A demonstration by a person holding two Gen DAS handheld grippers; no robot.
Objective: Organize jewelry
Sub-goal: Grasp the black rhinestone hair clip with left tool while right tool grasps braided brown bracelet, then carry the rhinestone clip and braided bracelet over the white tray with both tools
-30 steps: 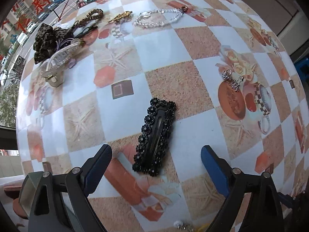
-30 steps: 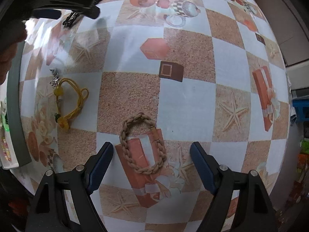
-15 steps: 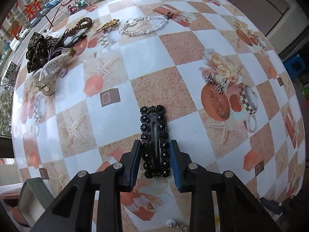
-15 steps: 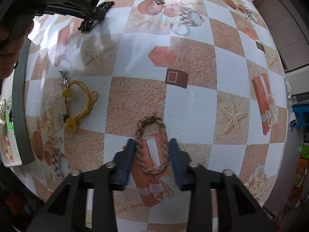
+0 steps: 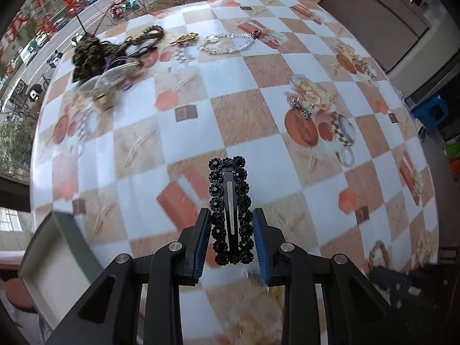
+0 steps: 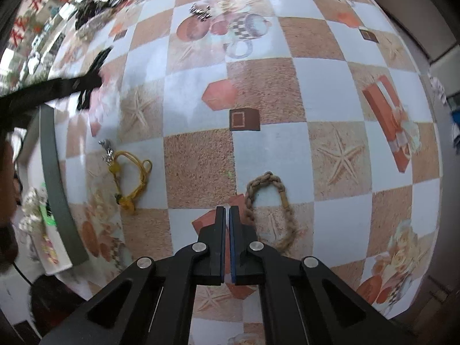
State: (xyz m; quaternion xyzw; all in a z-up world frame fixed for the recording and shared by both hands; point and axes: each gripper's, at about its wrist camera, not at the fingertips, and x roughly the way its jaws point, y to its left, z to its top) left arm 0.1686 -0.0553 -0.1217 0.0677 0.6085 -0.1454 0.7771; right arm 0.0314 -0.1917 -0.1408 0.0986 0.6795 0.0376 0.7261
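The left gripper [image 5: 231, 230] gripped a black rhinestone-studded snap hair clip [image 5: 231, 210] between its blue pads, its far end jutting past the fingertips. The right gripper [image 6: 227, 215] had just clenched empty; the beige braided rope bracelet [image 6: 270, 210] lay on the checked tablecloth [image 6: 330, 86] just beside its right finger

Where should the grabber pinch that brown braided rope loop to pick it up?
Grab one long side of the braided loop, coming straight down from above. It lies flat with an open middle, so one jaw can drop inside and one outside, pinching the strand crosswise. The right gripper is shut beside its left side, holding nothing.
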